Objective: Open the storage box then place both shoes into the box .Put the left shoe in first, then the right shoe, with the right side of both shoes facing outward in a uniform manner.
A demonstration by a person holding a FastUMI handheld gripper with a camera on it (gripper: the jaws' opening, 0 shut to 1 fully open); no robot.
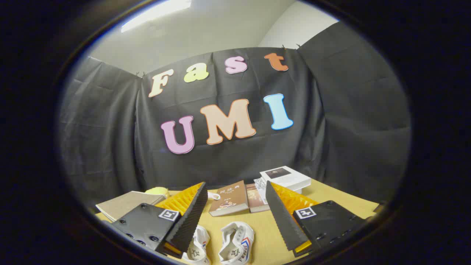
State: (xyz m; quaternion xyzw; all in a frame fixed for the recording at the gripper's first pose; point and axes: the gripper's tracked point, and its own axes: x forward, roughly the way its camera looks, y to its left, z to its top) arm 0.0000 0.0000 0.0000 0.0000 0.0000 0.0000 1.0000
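Gripper: the two-finger gripper [235,195] is held above the light wooden table [331,198], its fingers [189,217] spread wide apart with nothing between the pads, clamped on nothing.
Shoes: a pair of white canvas shoes with red and blue side stripes lies on the table low between the fingers; the left-hand shoe [198,246] sits just beside the left finger's near end, partly behind it, and the right-hand shoe [237,243] lies close beside it, in the open gap. Their openings face up and printing shows on the insoles. I cannot tell which foot each is for.
Storage box: I cannot make one out from here, so nothing about its lid or contents can be told.
Books beyond the fingers: a brown-covered book [230,198] lies flat just past the shoes, a second darker brown one [255,198] touching its side, and a thick white book [285,178] rests on other papers further back.
Left side: a grey-brown flat notebook [125,204] lies near the left finger, with a pale yellow rounded object [157,191] behind it, too hidden to identify.
Behind: black cloth wall [110,121].
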